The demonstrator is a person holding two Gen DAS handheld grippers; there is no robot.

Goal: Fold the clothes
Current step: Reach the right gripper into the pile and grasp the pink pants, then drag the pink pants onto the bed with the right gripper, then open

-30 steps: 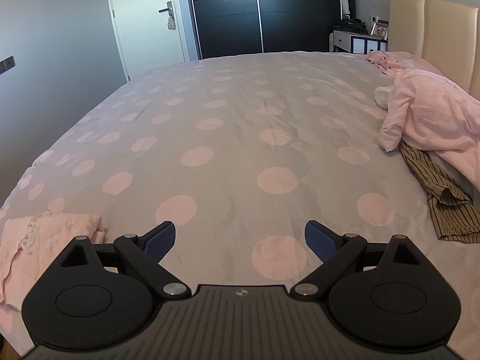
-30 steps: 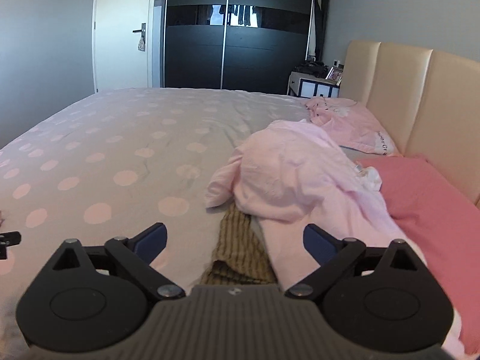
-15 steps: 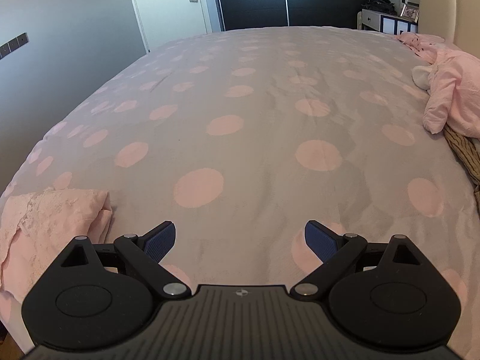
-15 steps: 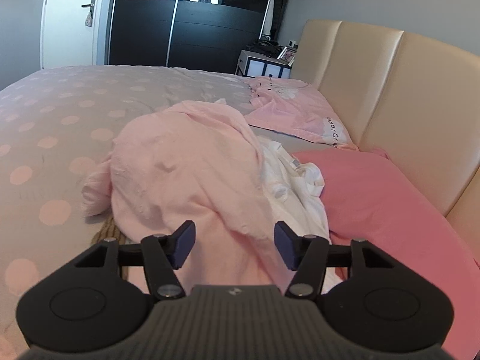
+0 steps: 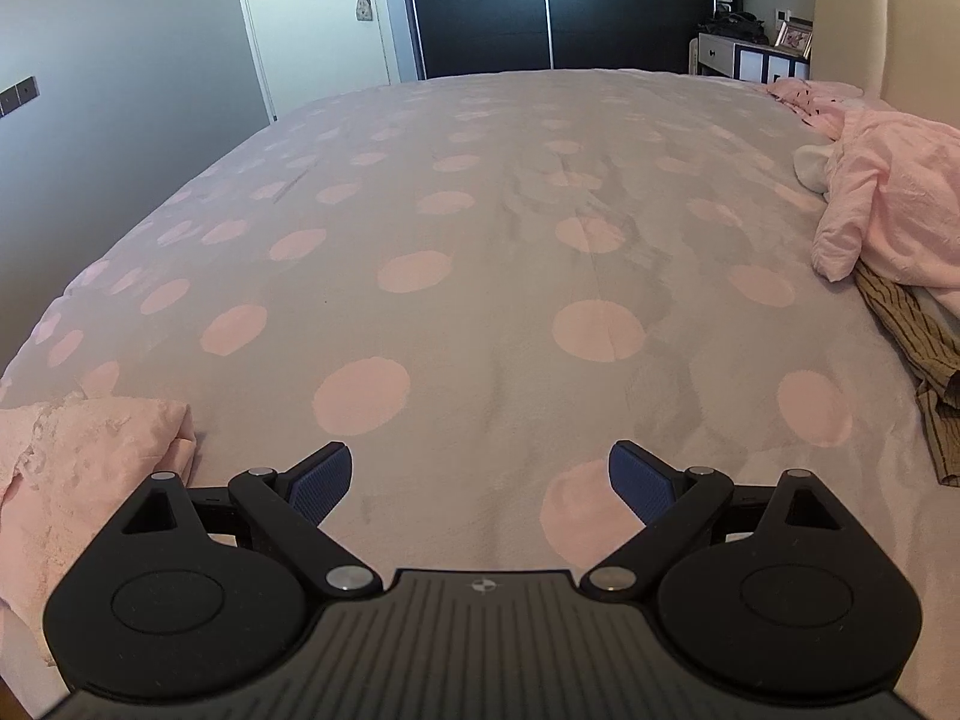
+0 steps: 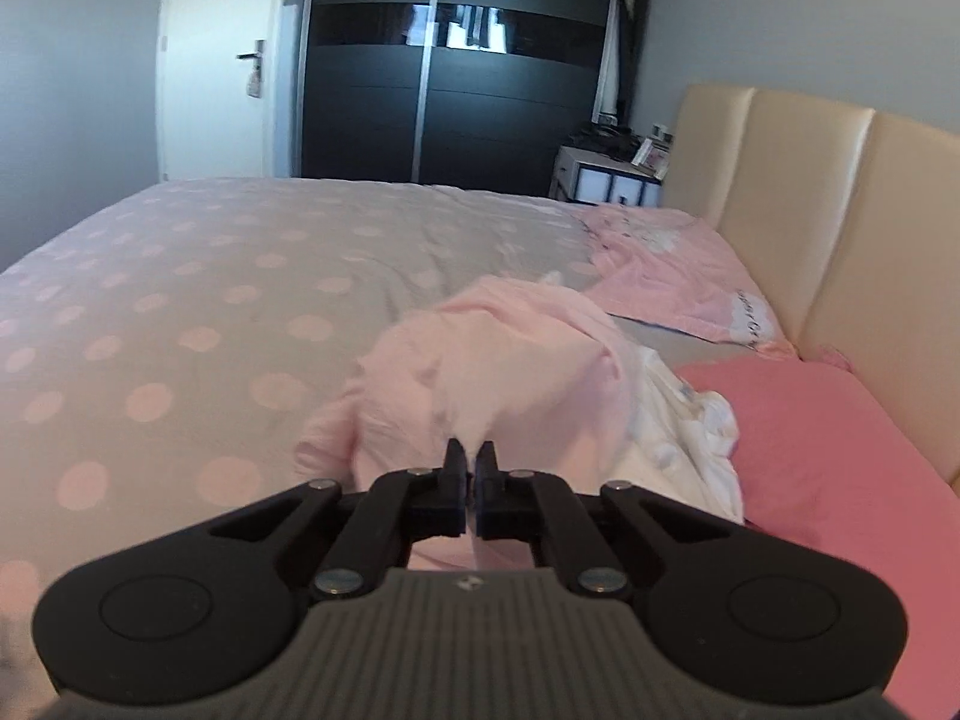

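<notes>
A crumpled light pink garment (image 6: pixel 504 360) lies on the bed near the pillows, and my right gripper (image 6: pixel 472 468) is shut on a pinch of its cloth, which rises to the fingertips. The same pink garment (image 5: pixel 894 192) shows at the far right in the left wrist view. A brown striped garment (image 5: pixel 912 336) lies partly under it. A white garment (image 6: pixel 690 426) sits beside it. A folded pale pink lace piece (image 5: pixel 72 462) rests at the bed's near left corner. My left gripper (image 5: pixel 480 480) hovers open over the spotted duvet, holding nothing.
The grey duvet with pink dots (image 5: pixel 480 240) covers the bed. Pink pillows (image 6: pixel 816 450) and a beige headboard (image 6: pixel 840 192) lie on the right. A dark wardrobe (image 6: pixel 444 78), a white door (image 5: pixel 312 12) and a bedside table (image 5: pixel 744 54) stand beyond the bed.
My right gripper went from open to shut on the pink garment and has lifted its cloth. The left gripper has tilted up and drawn back a little, still open.
</notes>
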